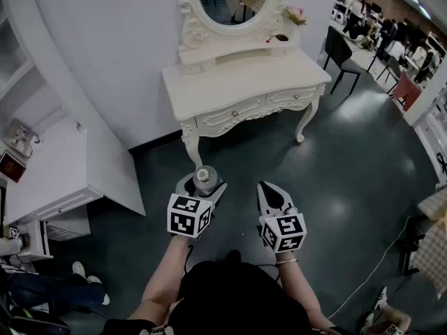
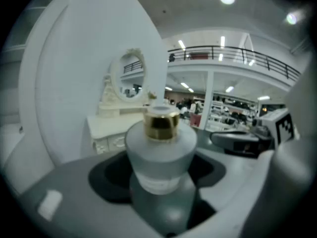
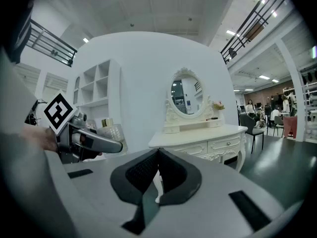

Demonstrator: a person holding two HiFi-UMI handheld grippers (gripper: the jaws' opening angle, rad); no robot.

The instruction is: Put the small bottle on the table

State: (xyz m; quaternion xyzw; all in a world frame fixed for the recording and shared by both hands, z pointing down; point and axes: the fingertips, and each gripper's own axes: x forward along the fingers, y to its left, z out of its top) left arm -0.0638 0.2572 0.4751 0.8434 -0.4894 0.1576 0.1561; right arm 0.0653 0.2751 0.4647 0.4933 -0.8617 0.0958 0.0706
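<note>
Left gripper [image 1: 202, 185] grips the small bottle [image 1: 204, 175] in wide jaws, apparently mid-carry; next it must reach the surface [image 1: 244, 79] ahead and lower the bottle upright.

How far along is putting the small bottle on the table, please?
Done: the small bottle is picked up, gripped upright by the left gripper. In hand: it is carried above the floor, short of the white table. Left: setting it down on that table. The right gripper is shut and empty.
</note>
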